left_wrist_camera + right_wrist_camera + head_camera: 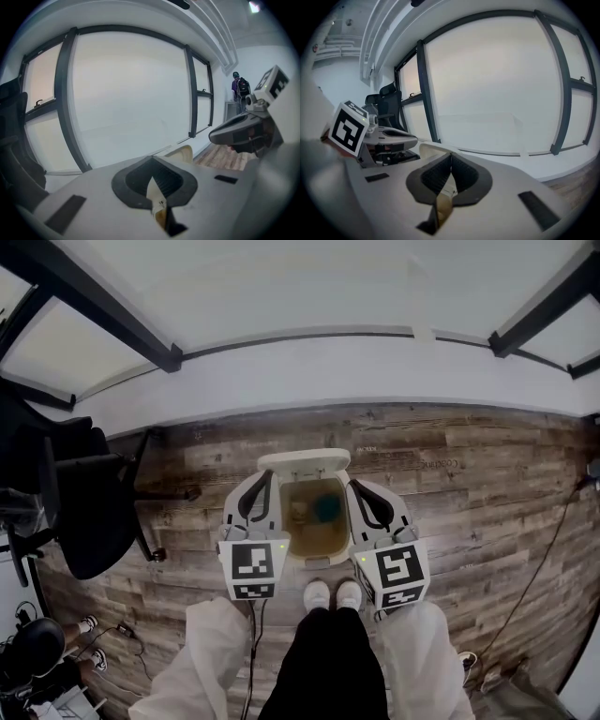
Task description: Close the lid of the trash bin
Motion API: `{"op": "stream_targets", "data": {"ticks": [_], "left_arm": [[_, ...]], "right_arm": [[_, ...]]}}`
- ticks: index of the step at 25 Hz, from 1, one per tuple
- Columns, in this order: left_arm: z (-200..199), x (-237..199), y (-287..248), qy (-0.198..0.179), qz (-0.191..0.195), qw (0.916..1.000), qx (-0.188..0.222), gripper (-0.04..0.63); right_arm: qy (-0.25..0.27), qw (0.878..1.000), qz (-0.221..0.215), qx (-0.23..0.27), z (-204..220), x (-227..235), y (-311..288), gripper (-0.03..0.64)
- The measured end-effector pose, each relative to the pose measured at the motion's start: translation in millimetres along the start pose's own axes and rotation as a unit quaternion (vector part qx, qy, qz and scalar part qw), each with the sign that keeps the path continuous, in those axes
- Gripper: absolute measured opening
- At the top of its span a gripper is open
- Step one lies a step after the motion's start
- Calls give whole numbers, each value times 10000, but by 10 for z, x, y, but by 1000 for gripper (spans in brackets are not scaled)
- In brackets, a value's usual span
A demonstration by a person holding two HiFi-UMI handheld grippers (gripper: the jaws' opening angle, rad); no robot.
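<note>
Flanking the open trash bin point(302, 562) with left gripper point(255, 495) and right gripper point(367, 502), jaws closed on nothing. Upright lid point(302, 463) at far rim, just beyond both tips, equally near either.

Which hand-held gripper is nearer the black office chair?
The left hand-held gripper, on the trash bin's side facing the black office chair; the right hand-held gripper is across the bin.

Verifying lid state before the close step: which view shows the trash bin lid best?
Head view. The lid shows whole, standing open behind the trash bin, whose inside is exposed. The left gripper view and the right gripper view each catch only a cream sliver past their jaws, probably its edge.
</note>
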State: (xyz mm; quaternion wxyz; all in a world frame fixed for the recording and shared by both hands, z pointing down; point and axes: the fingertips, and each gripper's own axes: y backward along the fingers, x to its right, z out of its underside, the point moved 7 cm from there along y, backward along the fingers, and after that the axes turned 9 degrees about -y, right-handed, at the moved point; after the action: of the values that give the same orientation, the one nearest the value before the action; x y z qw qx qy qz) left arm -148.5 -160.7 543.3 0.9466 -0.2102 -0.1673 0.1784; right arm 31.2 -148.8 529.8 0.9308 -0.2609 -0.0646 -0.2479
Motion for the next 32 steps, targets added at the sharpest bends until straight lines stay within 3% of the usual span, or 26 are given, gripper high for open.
{"op": "stream_targets", "data": {"ticks": [7,15,32], "left_arm": [[-120,-178,-279,-182,89,9998,-17,8],[-82,-256,-516,-258,280,9990,-240,8],[-27,-182,-397,235,462,9979,-395,8]], "right_arm": [[137,9998,-135,-76,-243,71,-436,24],[174,9987,-209,-439,-227,149,-796,23],[-530,9965,-247,-591,-118,167,-709,23]]}}
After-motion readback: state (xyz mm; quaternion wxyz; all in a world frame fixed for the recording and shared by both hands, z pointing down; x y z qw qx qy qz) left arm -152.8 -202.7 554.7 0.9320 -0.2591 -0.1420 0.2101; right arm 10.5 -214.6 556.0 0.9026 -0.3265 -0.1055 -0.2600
